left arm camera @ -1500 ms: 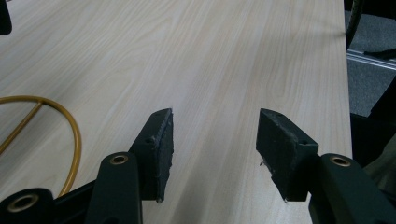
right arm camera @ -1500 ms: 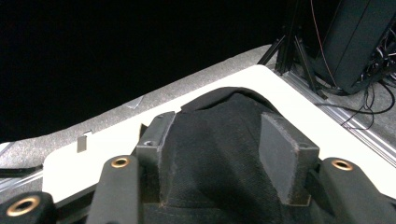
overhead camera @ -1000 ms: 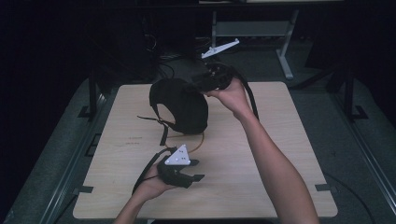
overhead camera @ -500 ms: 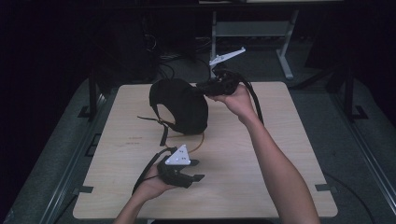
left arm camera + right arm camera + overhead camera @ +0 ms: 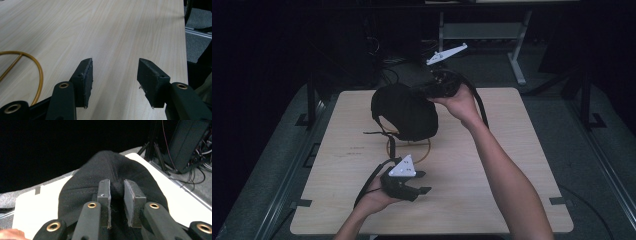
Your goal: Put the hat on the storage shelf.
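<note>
Right gripper (image 5: 117,195) was pinched on a fold of the black cap (image 5: 404,110), jaws nearly closed with cloth bunched between the 2 pads (image 5: 103,192). In the high view the right gripper (image 5: 424,91) held the cap's crown from the far side, and the cap looked raised, tilted over the far-left part of the table (image 5: 512,150), near its far edge. Whether its lower rim touched the wood could not be told. Dark straps (image 5: 379,132) trailed from its near side.

A thin yellow ring (image 5: 408,149) with a crossbar lay flat on the table just under and in front of the cap; the left gripper view showed part of the ring (image 5: 37,67) to the side of the jaws.

Left gripper (image 5: 115,75) stood wide open, holding nothing, above bare wood. In the high view the left gripper (image 5: 422,182) rested low near the table's near edge, well apart from the cap.

Judgement: grasp and lift of the cap done with 1 gripper; placement or a second grip by the idle left gripper remained. Destination not evident.
</note>
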